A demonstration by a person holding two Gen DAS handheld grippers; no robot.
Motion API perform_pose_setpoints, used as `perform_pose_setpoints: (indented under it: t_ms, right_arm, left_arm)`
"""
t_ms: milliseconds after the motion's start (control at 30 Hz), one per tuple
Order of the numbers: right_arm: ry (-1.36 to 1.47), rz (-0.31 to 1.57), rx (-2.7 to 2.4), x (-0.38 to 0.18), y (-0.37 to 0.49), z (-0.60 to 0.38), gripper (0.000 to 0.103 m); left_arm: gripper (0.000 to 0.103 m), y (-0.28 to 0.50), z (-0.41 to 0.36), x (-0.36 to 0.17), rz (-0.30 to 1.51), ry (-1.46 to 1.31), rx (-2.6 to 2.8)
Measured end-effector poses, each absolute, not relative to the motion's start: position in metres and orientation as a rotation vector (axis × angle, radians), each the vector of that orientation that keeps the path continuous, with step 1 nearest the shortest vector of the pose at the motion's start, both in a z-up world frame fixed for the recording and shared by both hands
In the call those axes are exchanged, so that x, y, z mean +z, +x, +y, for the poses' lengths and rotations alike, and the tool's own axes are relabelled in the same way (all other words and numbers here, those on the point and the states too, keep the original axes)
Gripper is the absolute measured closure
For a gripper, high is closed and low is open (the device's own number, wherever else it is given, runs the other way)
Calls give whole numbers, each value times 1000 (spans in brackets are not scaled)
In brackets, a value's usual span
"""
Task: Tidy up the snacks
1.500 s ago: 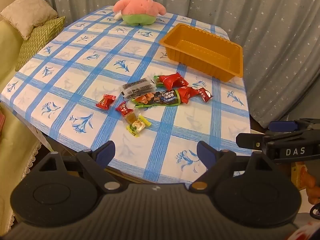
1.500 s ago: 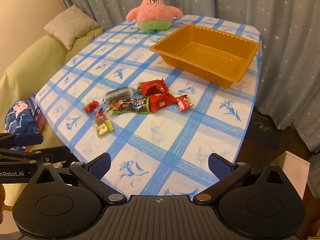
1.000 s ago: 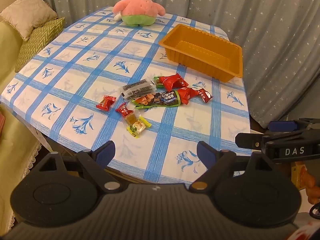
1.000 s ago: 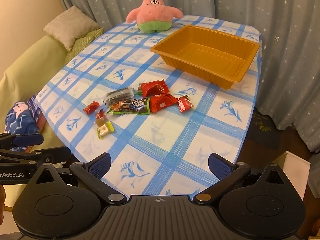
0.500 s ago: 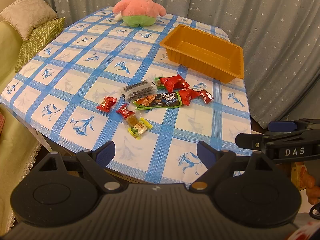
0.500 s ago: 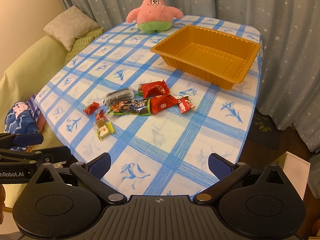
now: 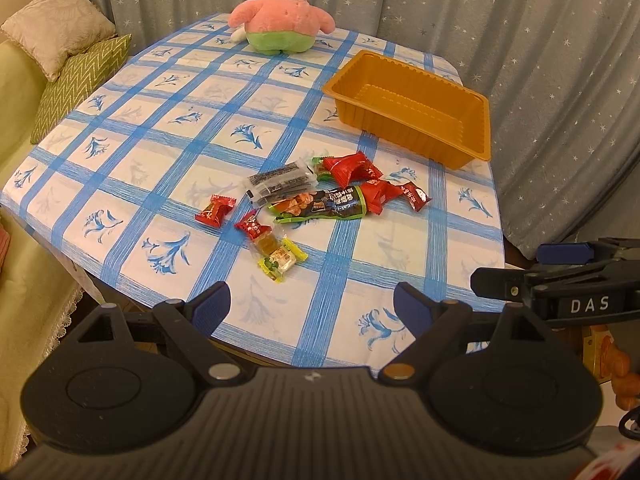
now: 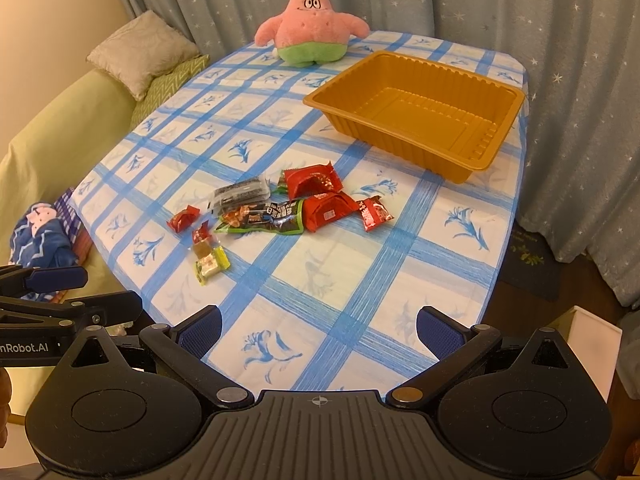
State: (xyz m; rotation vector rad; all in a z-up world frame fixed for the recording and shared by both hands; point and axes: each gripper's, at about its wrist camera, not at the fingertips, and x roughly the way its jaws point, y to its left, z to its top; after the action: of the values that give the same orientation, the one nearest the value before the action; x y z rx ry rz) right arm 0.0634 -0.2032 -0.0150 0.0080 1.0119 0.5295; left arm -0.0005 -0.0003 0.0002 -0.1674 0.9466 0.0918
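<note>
I'm looking at a table under a blue-checked white tablecloth (image 7: 132, 168), grey star-print curtains (image 8: 540, 12) behind it and a green sofa with cushions (image 7: 72, 76) along its left edge. A pink starfish plush toy (image 8: 312, 20) sits at the far edge; the empty orange plastic tray (image 8: 416, 116) stands near the far right corner. The wrapped snacks (image 8: 276, 212) lie scattered mid-table; their print is unreadable. My left gripper (image 7: 310, 306) and right gripper (image 8: 318, 330) hang spread wide over the near edge, holding nothing.
</note>
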Motion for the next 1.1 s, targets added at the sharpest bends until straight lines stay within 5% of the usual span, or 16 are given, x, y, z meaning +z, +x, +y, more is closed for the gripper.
perform_pose_setpoints:
  t_ms: [1100]
  right_arm:
    - [9,1011,531,-16,68,-201,0]
  left_arm:
    - [15,-1,0,0,946,-167,91]
